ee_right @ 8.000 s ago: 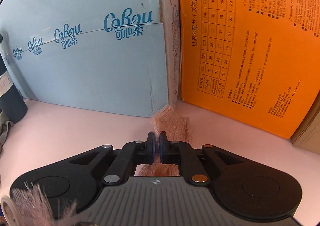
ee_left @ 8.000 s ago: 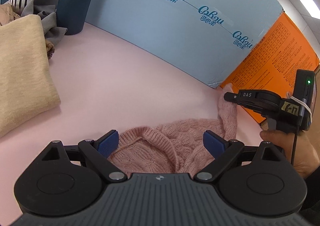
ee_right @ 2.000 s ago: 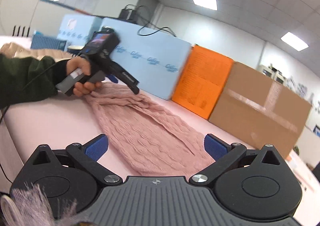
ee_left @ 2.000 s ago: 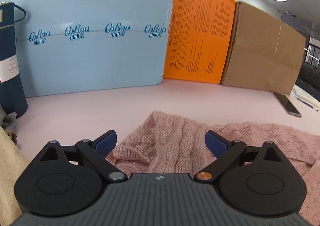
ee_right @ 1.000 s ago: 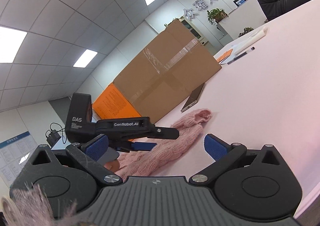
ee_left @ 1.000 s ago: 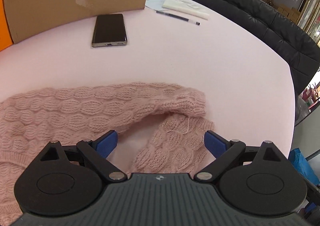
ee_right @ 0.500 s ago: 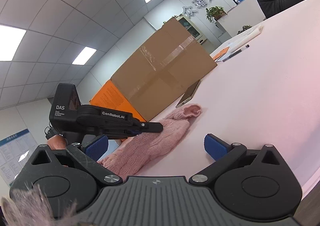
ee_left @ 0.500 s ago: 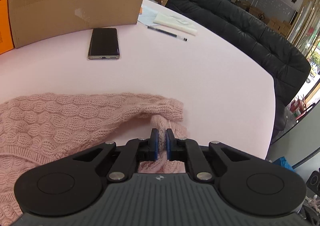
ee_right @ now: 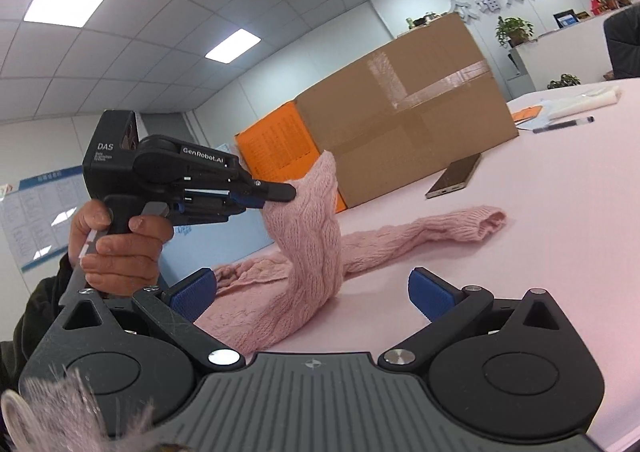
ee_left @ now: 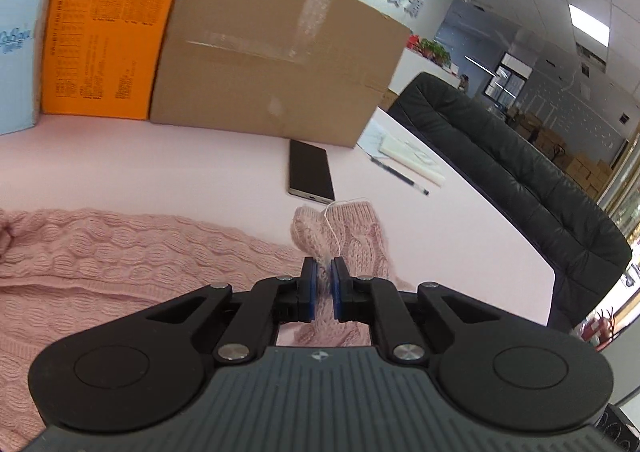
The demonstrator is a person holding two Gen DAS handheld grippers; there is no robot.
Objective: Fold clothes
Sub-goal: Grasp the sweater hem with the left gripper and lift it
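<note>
Left gripper (ee_left: 324, 288) clamped on a sleeve of the pink cable-knit sweater (ee_left: 120, 252), lifted off the pink table (ee_left: 160, 163). Only the right wrist view shows the raised sleeve (ee_right: 312, 219), the other sleeve flat, and the right gripper (ee_right: 312, 292) open, empty. One phone (ee_left: 311, 171), one pen (ee_left: 400, 173), three boxes along the far edge.

I'm looking at a fuzzy cable-knit pink sweater (ee_left: 120, 252) lying on the smooth matt table (ee_left: 160, 163) (taped brown cardboard box (ee_left: 272, 63) behind), beside a glossy phone (ee_left: 310, 171).
</note>
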